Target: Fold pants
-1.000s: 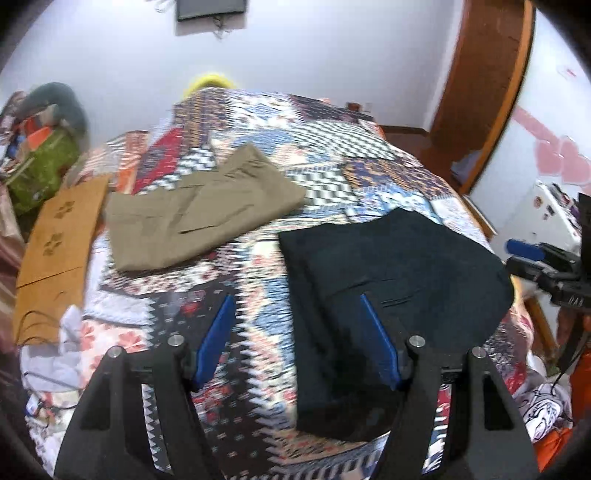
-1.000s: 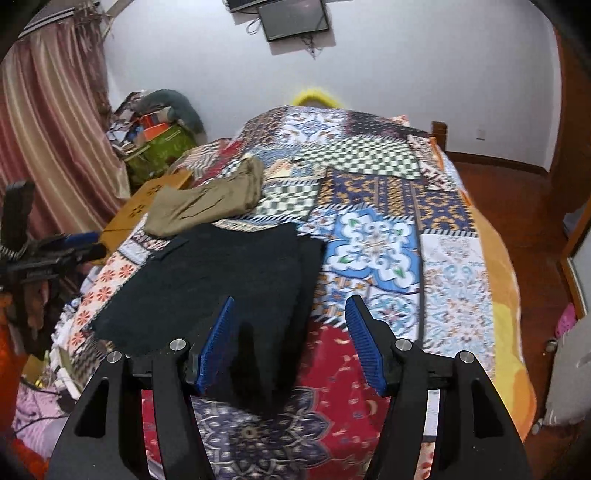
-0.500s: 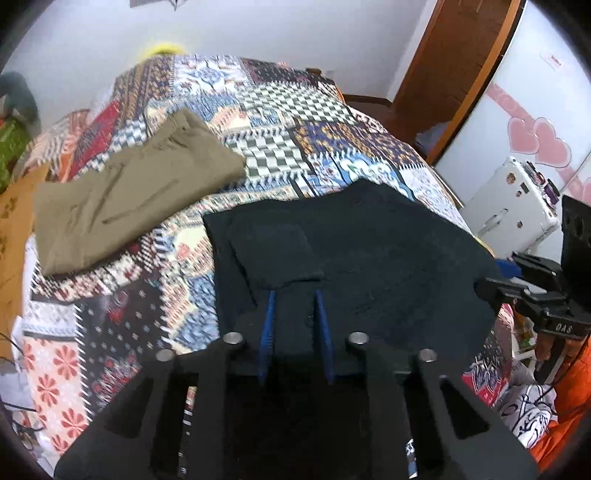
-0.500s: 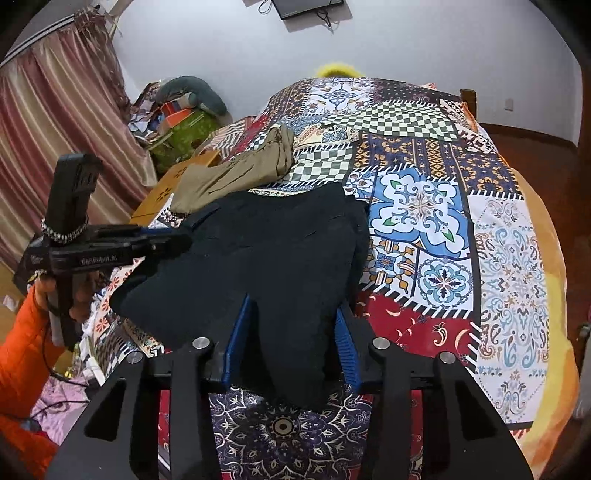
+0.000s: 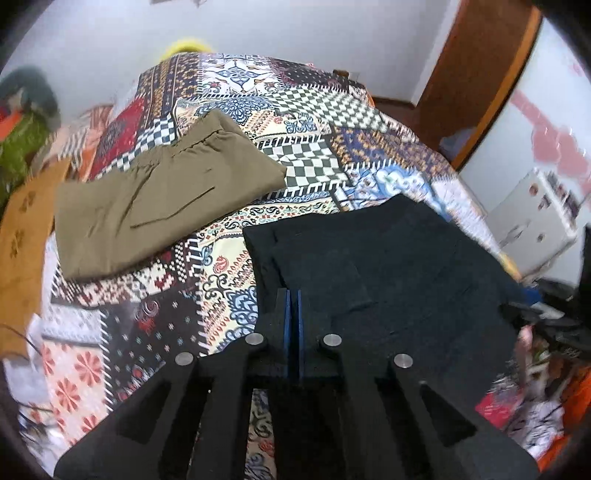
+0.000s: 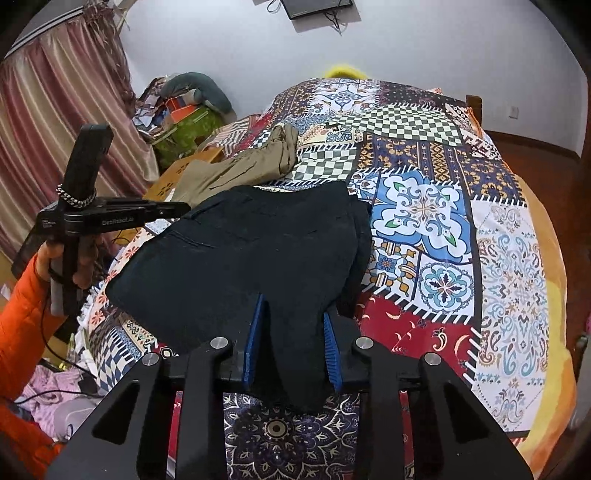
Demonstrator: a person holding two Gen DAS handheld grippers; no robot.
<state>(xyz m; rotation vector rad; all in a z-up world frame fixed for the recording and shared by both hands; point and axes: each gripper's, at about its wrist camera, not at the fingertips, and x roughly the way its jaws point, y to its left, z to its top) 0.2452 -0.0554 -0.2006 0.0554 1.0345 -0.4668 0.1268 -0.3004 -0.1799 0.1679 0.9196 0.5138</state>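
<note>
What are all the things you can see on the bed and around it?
black pants: one, black, near end of the bed, partly folded.
olive pants: one, olive-brown, folded, farther up the bed.
quilt: one, many-coloured patchwork, covering the bed.
curtain: one, pink striped, by the wall.
screen: one, dark, on the wall.
door: one, brown wood.
left gripper: one, black with blue pads, shut at the black pants' near edge.
right gripper: one, black with blue pads, jaws just closing around bunched black cloth.
sleeve: one, orange.
</note>
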